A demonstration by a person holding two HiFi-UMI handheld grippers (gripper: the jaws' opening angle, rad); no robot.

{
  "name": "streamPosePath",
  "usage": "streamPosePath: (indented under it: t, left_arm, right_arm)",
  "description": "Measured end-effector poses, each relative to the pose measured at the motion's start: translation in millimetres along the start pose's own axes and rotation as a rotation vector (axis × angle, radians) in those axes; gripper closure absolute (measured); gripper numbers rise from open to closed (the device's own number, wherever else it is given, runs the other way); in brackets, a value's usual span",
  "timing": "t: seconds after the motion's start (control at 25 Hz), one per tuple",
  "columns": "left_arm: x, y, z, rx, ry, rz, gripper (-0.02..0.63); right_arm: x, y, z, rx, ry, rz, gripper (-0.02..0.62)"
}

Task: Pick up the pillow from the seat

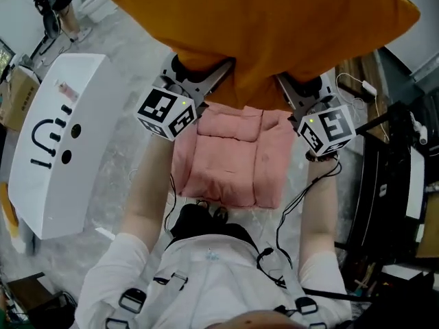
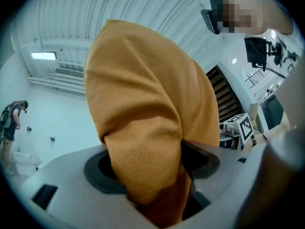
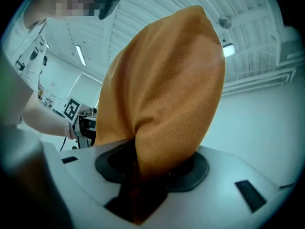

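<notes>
Pillow [image 1: 274, 19] hangs clear above the pink seat [image 1: 230, 173], left tool [image 2: 157, 175] and right tool [image 3: 147, 173] each clamped on its fabric, sharing the weight.

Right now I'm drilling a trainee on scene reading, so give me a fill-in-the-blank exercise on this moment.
The left gripper and right gripper both have their jaws shut on the ____ pillow.
The seat cushion below it is ____.
The white box with a drawn face stands on the person's ____ side.
Missing words: orange; pink; left.
</notes>
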State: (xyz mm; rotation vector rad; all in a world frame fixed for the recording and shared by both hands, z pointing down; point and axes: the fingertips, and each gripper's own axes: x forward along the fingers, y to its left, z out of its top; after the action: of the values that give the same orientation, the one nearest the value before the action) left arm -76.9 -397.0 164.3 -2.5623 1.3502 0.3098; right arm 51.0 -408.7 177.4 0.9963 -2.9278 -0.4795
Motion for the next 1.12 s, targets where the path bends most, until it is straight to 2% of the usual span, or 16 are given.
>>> streamPosePath:
  t: [0.16,0.32,0.52,1.12]
  left_arm:
    - [2,-20,51,0.067,-0.056,-0.008,0.262]
    - [12,-42,78,0.093,-0.087,-0.05,0.262]
    - [4,-47,111,0.127,-0.124,-0.067,0.262]
    - [11,-62,114,0.131,-0.134,-0.072,0.262]
  right_arm:
    - [-22,-3,48,-0.053,-0.059,-0.028,0.4]
    - [-45,-10,74,-0.078,-0.074,-0.075,0.399]
    - [-51,-3,107,-0.107,-0.111,-0.086,0.397]
    - [-65,-13,108,-0.109,-0.126,-0.08,0.396]
